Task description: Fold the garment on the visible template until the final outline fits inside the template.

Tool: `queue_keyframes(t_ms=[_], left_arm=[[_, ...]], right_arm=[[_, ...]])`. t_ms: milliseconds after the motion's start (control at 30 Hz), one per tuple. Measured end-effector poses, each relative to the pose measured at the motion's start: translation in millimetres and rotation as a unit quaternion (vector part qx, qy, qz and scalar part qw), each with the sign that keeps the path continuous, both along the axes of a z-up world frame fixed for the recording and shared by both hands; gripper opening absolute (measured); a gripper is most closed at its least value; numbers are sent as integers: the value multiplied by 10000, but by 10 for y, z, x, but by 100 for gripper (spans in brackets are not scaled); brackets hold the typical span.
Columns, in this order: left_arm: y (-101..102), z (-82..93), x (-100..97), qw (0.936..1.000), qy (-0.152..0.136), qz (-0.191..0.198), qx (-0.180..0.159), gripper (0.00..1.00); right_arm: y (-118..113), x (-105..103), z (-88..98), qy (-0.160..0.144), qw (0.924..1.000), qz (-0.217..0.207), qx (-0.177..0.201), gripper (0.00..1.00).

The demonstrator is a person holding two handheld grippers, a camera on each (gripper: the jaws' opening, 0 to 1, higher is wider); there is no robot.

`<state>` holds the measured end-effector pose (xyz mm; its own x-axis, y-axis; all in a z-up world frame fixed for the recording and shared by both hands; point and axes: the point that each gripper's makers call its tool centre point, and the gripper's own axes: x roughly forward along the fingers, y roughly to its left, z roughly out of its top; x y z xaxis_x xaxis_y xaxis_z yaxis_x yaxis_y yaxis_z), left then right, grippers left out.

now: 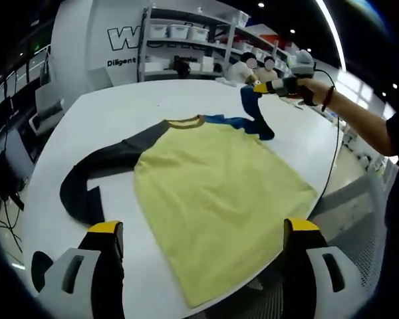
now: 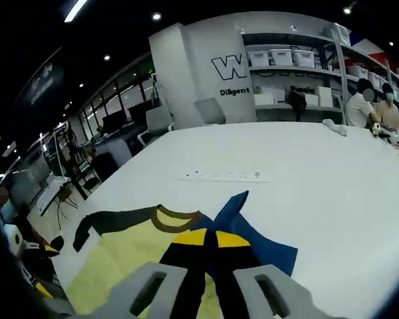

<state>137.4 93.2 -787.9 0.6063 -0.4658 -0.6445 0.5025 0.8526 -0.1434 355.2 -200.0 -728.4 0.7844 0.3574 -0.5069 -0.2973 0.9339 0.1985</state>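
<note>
Yellow soft-knit T-shirt (image 1: 216, 199) lies flat on the white table (image 1: 153, 103), smooth body panel, brown ribbed collar at the top. We see no template outline on the table surface. One sleeve is dark grey-black (image 1: 96, 169), stretched out long and curling at its end toward the table edge; the other sleeve is blue (image 1: 254, 114) and lifted off the table. Right gripper (image 2: 213, 247) is clenched on that blue sleeve: in the right gripper view its yellow-and-black tips are pressed together with blue fabric (image 2: 243, 229) bunched around them, a pointed flap standing up. In the left gripper view we see the person's hand (image 1: 310, 86) holding that gripper above the shirt's far shoulder. Left gripper (image 1: 203, 249) is released, jaws spread wide apart with yellow caps, hovering just above the shirt's hem, nothing between them. White storage bins (image 1: 179, 30) sit on the metal shelving (image 1: 186, 46) behind the table; contents not discernible.
</note>
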Motion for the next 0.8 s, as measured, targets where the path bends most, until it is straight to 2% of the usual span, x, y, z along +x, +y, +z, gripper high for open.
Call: queue_keyframes(t_ms=[267, 400, 800], left_arm=[[18, 40, 29, 9999, -105, 10, 6, 98], [14, 62, 45, 9999, -166, 7, -6, 98], [68, 59, 46, 9998, -170, 79, 5, 99]], right_arm=[[436, -10, 21, -62, 9983, 421, -387, 0], [705, -36, 21, -58, 9973, 615, -388, 0], [1297, -57, -25, 4, 9938, 1022, -437, 0]])
